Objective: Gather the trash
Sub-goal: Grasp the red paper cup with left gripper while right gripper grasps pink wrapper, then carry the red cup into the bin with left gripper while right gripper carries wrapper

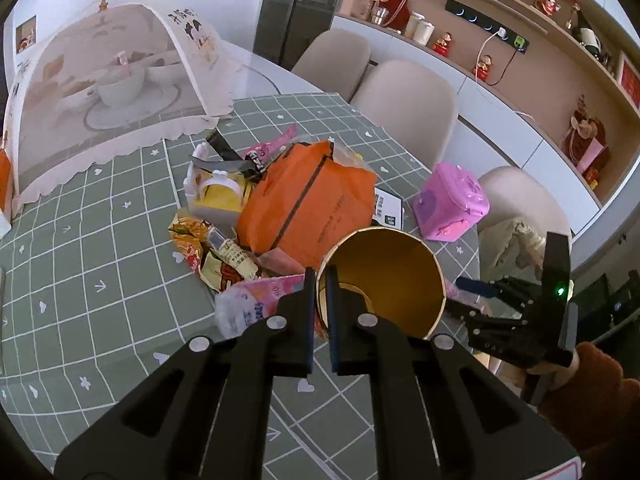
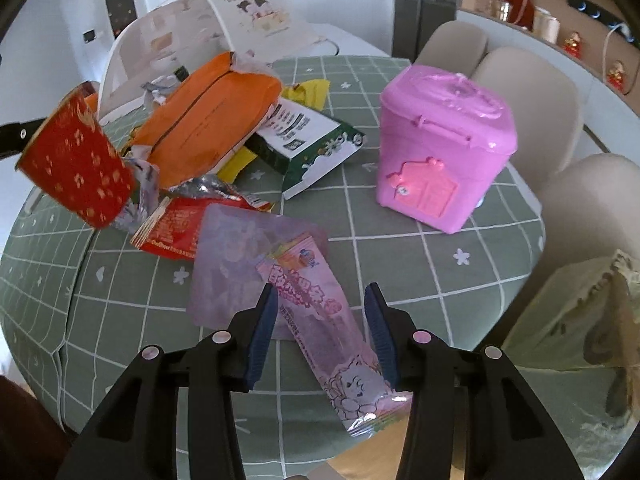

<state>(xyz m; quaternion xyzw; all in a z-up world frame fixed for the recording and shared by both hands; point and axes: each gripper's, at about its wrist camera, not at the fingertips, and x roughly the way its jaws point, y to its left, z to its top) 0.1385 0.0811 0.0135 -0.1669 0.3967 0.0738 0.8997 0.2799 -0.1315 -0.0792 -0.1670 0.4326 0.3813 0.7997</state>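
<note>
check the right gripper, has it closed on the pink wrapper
No: the right gripper has its jaws spread wide on either side of the pink wrapper, which lies flat on the table.

Left gripper (image 1: 320,312) clamped, right gripper (image 2: 322,320) agape

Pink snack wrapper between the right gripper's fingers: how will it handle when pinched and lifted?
The pink wrapper looks like thin glossy film lying flat on the tablecloth, so probably floppy and very light. The sheen suggests it may slip. The right gripper is open astride it.
</note>
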